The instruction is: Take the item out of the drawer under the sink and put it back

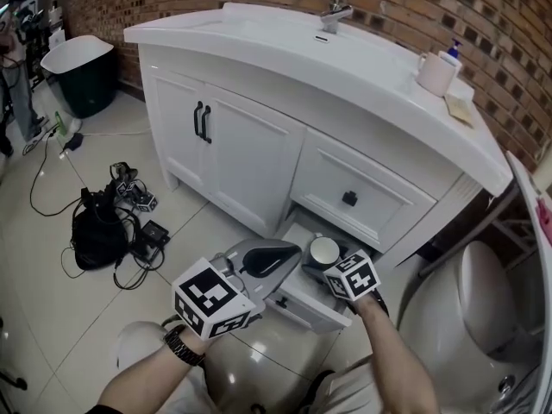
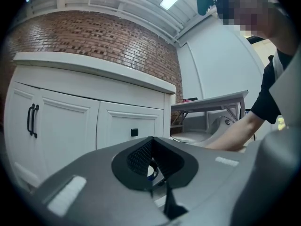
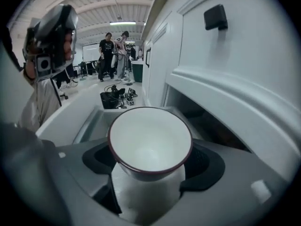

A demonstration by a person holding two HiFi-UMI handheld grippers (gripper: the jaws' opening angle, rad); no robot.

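Observation:
A white cup with a dark red rim [image 1: 324,250] sits upright between the pads of my right gripper [image 1: 328,257], which is shut on its body. The cup [image 3: 150,140] hangs just over the open bottom drawer [image 1: 297,307] of the white sink cabinet; the drawer's rim [image 3: 75,121] shows behind it in the right gripper view. My left gripper [image 1: 289,253] hovers at the drawer's left side, close to the cup, with its black pads [image 2: 141,157] together and nothing held. The drawer's inside is mostly hidden by both grippers.
Above the open drawer is a closed drawer with a black knob [image 1: 349,198]. Two cabinet doors with black handles [image 1: 202,122] stand to the left. A toilet [image 1: 487,296] is at the right, and a black bag with cables [image 1: 99,231] lies on the floor at the left.

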